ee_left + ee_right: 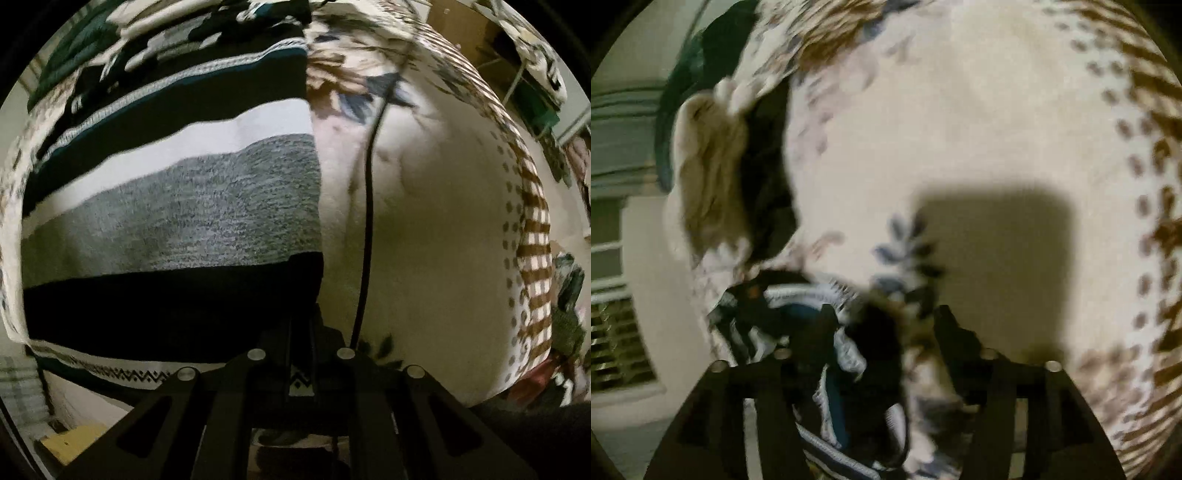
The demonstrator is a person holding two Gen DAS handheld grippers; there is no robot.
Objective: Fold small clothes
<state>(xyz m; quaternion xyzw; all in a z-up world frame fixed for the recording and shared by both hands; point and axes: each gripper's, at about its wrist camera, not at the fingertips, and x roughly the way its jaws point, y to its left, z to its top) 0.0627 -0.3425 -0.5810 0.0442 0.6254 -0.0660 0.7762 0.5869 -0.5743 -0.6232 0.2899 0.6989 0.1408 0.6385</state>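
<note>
Here, nearest in the left wrist view, the left gripper [301,354]: jaws drawn almost together, pressed on the near black edge of the garment [173,221]. Whether cloth is pinched between the pads cannot be told; the tips are lost against the black band.

Garment: small, striped, lying flat on the cloth [436,221]. Bands from the gripper outward: black, grey marl, white, dark teal with white stitched lines. A zigzag-patterned hem shows just behind the fingers. Its straight right edge runs away from the gripper.

Cable [369,206]: thin, black, lying on the cloth just right of the garment's edge.

Cloth: cream, with blue and brown leaf prints, a dotted row and a brown striped border toward the far right.

Right wrist view, heavily blurred: the right gripper [884,317] stands with jaws wide apart, pads pressing on nothing. Bunched striped fabric [831,332] lies below and between the fingers, dark teal, black and white. Beyond the gripper, its squarish shadow [997,236] falls on the cream cloth. Far left of it, crumpled pale and black cloth [716,177].
</note>
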